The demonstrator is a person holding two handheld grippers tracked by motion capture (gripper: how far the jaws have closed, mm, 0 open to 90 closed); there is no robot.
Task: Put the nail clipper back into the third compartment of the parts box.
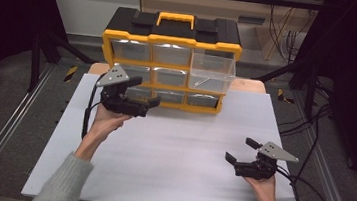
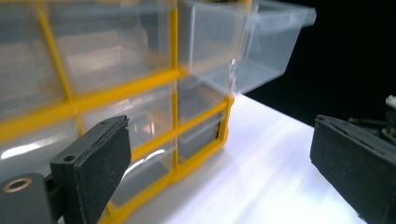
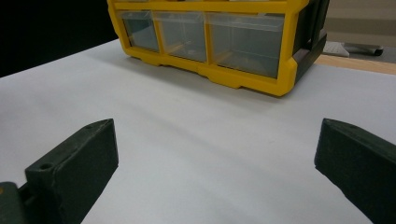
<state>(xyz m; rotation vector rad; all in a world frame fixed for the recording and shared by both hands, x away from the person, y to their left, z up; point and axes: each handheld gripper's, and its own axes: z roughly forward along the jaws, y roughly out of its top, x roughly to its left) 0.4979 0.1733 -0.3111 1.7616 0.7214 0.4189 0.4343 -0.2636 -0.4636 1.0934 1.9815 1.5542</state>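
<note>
One drawer [image 1: 212, 73] of the yellow organizer [image 1: 170, 62], top row at the right, is pulled out over the tabletop [image 1: 171, 150]; the other drawers sit flush. In the high view the organizer stands at the tabletop's far edge, handle up, so its drawer fronts face the person. The left gripper [image 1: 143, 96] hovers just in front of the lower left drawers, jaws spread and holding nothing. The right gripper [image 1: 239, 150] rests near the near right corner, well apart from the organizer, likely parked.

In the left gripper view, the open drawer [image 2: 243, 51] juts out above the pads [image 2: 98, 163], untouched.

In the right gripper view, the jaws stand wide over bare tabletop [image 3: 201, 140], released, pointing towards the organizer [image 3: 219, 46].
</note>
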